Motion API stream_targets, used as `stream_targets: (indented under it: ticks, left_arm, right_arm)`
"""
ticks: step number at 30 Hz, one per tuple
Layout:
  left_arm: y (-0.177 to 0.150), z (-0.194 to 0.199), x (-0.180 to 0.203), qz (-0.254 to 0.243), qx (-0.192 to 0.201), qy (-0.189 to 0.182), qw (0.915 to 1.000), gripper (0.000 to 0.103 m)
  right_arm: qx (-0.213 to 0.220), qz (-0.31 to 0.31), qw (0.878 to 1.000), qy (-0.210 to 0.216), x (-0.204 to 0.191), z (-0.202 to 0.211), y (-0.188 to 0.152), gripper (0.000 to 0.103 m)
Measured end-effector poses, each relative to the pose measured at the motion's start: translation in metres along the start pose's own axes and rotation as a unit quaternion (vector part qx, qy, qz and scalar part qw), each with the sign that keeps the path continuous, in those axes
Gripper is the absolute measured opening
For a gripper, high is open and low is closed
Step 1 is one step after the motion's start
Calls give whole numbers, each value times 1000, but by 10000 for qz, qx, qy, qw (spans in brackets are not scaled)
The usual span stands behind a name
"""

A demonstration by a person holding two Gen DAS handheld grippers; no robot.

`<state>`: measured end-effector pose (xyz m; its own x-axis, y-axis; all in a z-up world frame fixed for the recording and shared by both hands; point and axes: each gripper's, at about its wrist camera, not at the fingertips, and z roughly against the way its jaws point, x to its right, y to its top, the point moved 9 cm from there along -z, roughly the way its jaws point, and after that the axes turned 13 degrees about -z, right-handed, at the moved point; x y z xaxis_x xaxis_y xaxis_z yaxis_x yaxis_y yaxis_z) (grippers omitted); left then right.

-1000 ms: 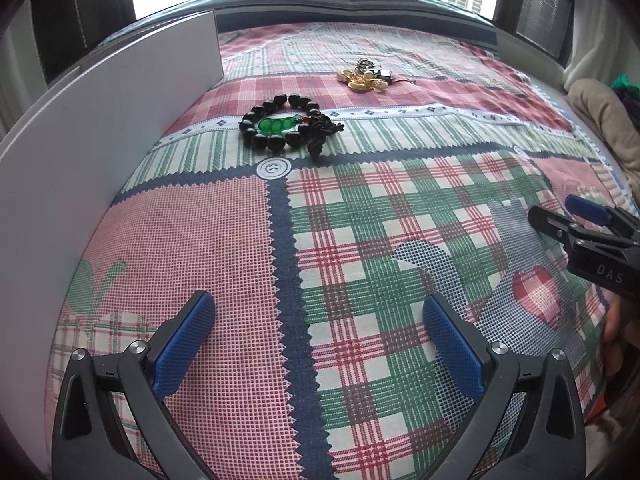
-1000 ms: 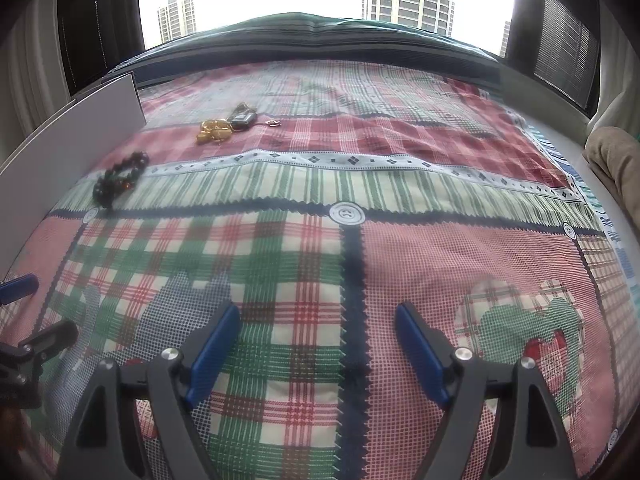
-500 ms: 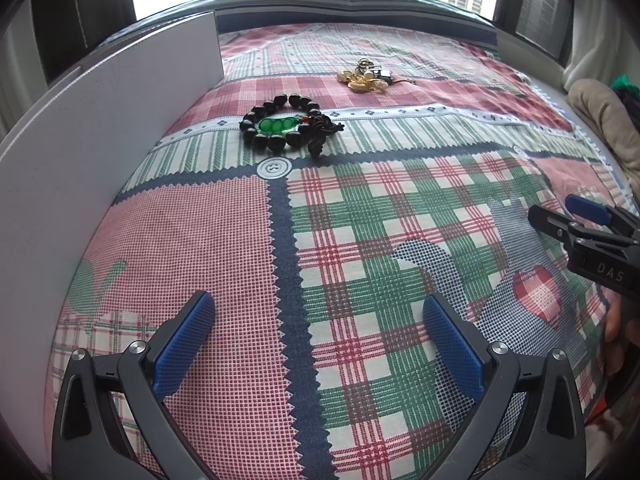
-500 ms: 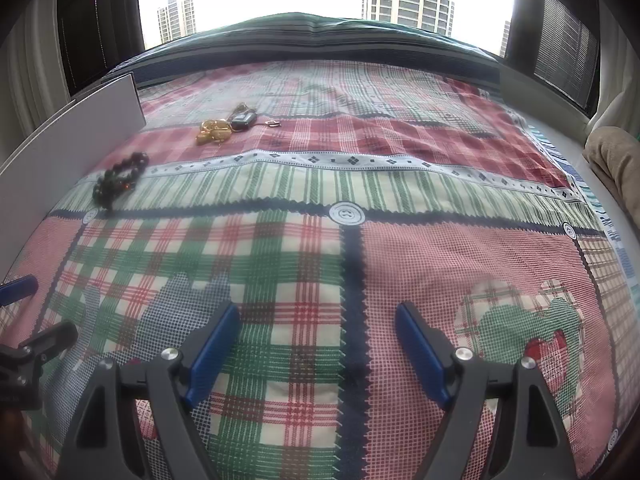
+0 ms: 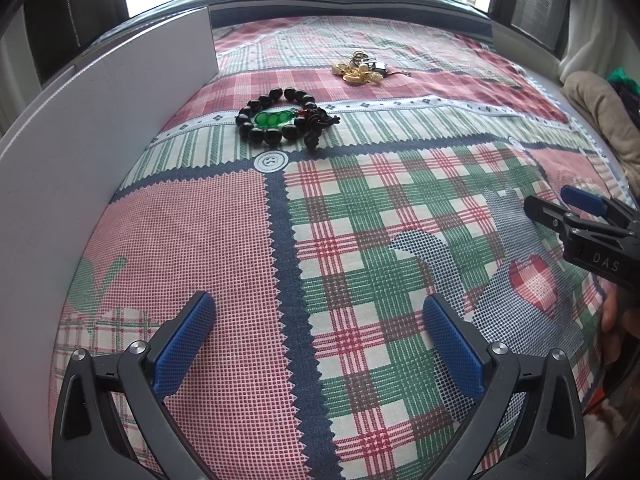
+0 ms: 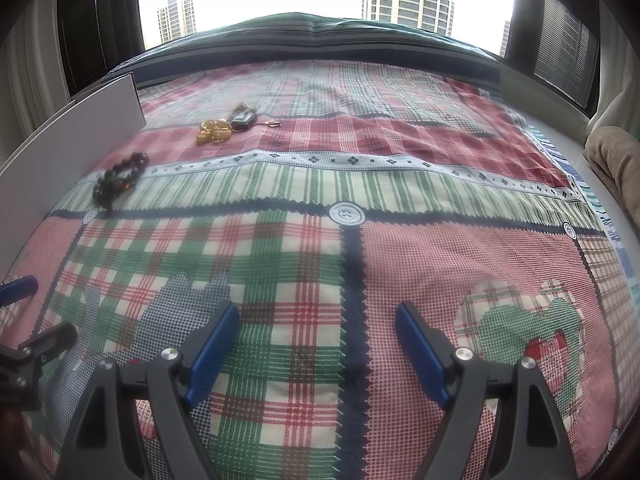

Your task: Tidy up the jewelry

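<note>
A black bead bracelet with a green pendant (image 5: pixel 282 122) lies on the plaid bedspread, far ahead of my left gripper (image 5: pixel 318 320), which is open and empty. It also shows in the right wrist view (image 6: pixel 120 180) at the far left. A cluster of gold jewelry with keys (image 5: pixel 360 71) lies farther back; in the right wrist view it (image 6: pixel 224 128) sits at upper left. My right gripper (image 6: pixel 318 328) is open and empty above the bedspread, and its fingers (image 5: pixel 580 202) show at the right edge of the left wrist view.
A white board (image 5: pixel 80 152) stands along the left side of the bed, also in the right wrist view (image 6: pixel 72 140). A beige cloth (image 5: pixel 600 112) lies at the right edge. A window with dark frames is behind the bed.
</note>
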<state>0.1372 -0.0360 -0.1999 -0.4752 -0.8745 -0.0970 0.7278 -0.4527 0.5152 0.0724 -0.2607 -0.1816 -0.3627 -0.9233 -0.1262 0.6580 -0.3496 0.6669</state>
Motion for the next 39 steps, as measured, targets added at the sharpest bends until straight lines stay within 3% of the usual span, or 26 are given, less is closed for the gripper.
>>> stream_targets:
  ticks: [5, 11, 13, 16, 19, 22, 23, 24, 25, 26, 28, 34, 39]
  left_arm:
    - [1, 19, -12, 231, -91, -586, 9980, 102]
    - [49, 44, -53, 621, 313, -737, 9949, 102]
    - [68, 43, -52, 471, 264, -826, 9951, 101]
    - [94, 27, -33, -245, 158, -748, 9968, 100]
    - [110, -3, -21, -619, -77, -507, 9968, 85]
    - [117, -36, -19, -599, -329, -389, 9969, 72]
    - [117, -44, -20, -590, -399, -298, 9970, 58]
    - [116, -51, -22, -582, -467, -240, 9969, 33]
    - [118, -52, -25, -595, -411, -82, 9973, 26]
    - [119, -50, -27, -585, -365, -76, 9976, 11]
    - [122, -39, -30, -311, -237, -470, 9981, 11]
    - [133, 31, -53, 38, 454, -775, 9959, 10]
    - [110, 83, -76, 383, 823, -799, 9927, 10]
  right_arm:
    - [1, 0, 10000, 1, 0, 0, 0, 82]
    - [2, -3, 10000, 2, 0, 0, 0, 82]
    - [3, -3, 10000, 3, 0, 0, 0, 82]
    - [3, -3, 10000, 4, 0, 0, 0, 82]
    - [4, -3, 10000, 4, 0, 0, 0, 82]
    - [4, -4, 10000, 6, 0, 0, 0, 82]
    - [4, -5, 10000, 6, 0, 0, 0, 82]
    - [4, -5, 10000, 6, 0, 0, 0, 82]
    - [4, -5, 10000, 7, 0, 0, 0, 82]
    - [5, -5, 10000, 6, 0, 0, 0, 82]
    - [5, -5, 10000, 7, 0, 0, 0, 82]
    - [6, -5, 10000, 7, 0, 0, 0, 83]
    - [-2, -9, 10000, 21, 0, 0, 0, 83]
